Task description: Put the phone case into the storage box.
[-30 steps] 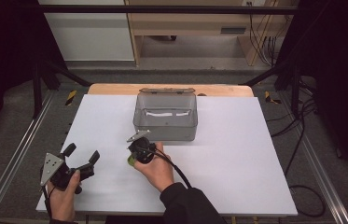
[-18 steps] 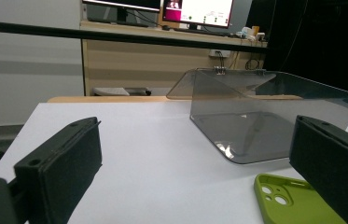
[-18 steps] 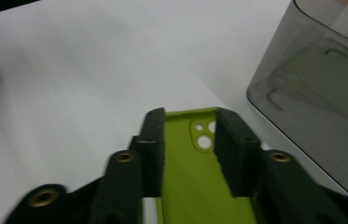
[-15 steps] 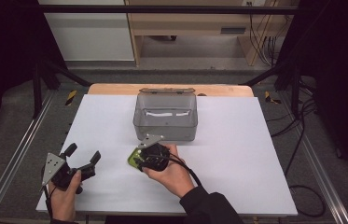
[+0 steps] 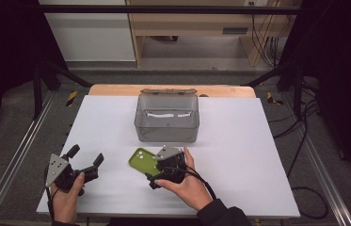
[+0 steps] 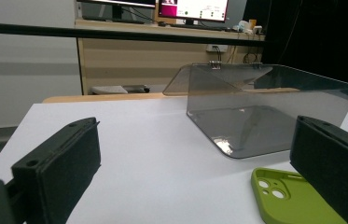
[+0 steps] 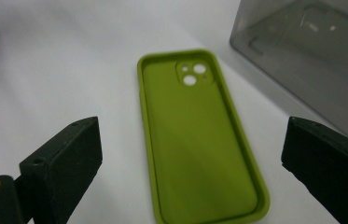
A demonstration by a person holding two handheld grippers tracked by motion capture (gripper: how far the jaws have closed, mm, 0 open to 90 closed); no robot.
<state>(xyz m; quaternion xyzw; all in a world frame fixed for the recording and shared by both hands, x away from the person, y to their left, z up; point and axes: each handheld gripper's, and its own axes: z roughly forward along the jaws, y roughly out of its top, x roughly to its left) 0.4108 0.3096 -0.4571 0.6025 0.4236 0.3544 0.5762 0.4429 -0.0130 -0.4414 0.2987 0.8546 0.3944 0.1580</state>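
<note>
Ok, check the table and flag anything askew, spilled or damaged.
Nothing stands out. The green phone case lies flat on the white table, hollow side up and intact, in front of the grey transparent box, whose lid is open. The right gripper has just been opening, jaws wide apart over the case without touching it. No spill shows.

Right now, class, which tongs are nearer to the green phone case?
Right. The right tongs hover open just over the green phone case, which lies flat on the table. The left tongs sit well off to its left, also open.
</note>
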